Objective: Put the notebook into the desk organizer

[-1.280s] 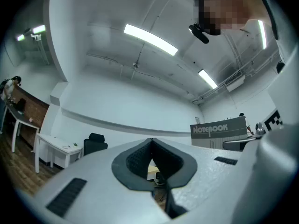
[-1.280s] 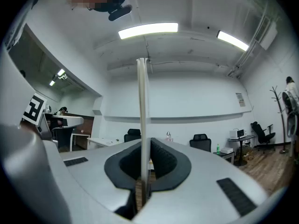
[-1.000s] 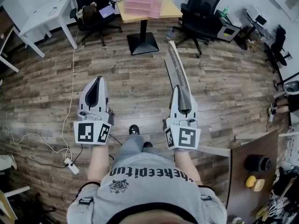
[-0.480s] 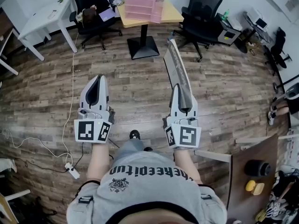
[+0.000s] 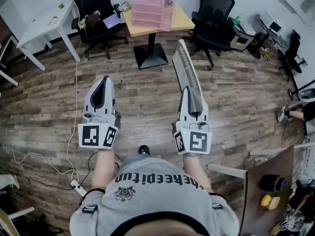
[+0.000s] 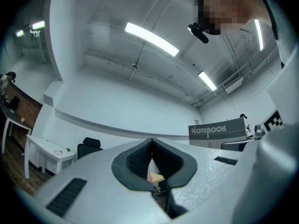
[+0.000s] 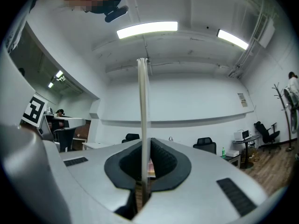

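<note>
Left gripper point(image 5: 104, 84): jaws pressed together, nothing between | desk organizer point(image 5: 151, 8): one, pink, on far table point(image 5: 183, 14), well apart from both grippers | notebook point(image 5: 185, 68): one, upright, lower edge pinched in right gripper point(image 5: 189, 95) | handling, judged: light, thin, likely flexes; grip low near stiff edge | grippers: two.

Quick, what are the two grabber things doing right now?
Left gripper: closed, holding nothing.
Right gripper: closed on the notebook, gripping its edge.
</note>
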`<state>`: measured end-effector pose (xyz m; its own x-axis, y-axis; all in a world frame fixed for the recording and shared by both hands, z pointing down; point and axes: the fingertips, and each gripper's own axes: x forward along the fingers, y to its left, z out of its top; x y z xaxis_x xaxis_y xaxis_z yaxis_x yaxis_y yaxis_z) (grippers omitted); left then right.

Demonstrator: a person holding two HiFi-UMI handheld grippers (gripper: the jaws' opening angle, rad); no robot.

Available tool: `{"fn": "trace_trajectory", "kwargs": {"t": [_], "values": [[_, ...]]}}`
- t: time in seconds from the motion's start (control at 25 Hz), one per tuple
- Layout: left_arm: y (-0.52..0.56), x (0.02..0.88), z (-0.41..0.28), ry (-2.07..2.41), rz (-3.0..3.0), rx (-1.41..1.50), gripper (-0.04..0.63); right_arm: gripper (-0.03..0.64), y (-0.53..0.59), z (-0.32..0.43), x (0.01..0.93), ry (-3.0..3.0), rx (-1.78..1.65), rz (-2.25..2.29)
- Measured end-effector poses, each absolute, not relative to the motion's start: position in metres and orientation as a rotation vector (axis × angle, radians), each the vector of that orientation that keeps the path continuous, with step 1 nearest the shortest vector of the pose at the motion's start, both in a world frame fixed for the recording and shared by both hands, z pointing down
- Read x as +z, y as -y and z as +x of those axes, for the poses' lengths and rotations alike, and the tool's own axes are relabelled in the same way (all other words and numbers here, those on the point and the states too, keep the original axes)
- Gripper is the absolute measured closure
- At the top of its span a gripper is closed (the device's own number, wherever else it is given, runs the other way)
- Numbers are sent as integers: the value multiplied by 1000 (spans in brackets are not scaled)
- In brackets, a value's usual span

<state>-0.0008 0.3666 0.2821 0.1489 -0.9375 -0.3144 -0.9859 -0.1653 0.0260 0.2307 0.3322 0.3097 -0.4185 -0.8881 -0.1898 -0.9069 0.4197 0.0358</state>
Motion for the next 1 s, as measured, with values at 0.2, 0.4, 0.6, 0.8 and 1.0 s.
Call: {"fn": "trace_trajectory", "kwargs": {"t": [0.2, 0.4, 0.6, 0.8, 1.0], "values": [[-343, 282, -9, -1865, -2252, 377, 591, 607, -310, 219, 310, -2519, 195, -1638], [-329, 285, -22, -1833, -2268, 386, 592, 607, -299, 209, 318, -2511, 190, -1654], [-318, 290, -27, -1825, -2280, 394, 592, 607, -289, 206, 323, -2515, 177, -1672], [-301, 295, -34, -1853, -2276, 377, 592, 606, -270, 200, 325, -2528, 173, -1668], [-272, 300, -46, -1879, -2267, 347, 592, 606, -237, 186, 329, -2545, 167, -1638]]}}
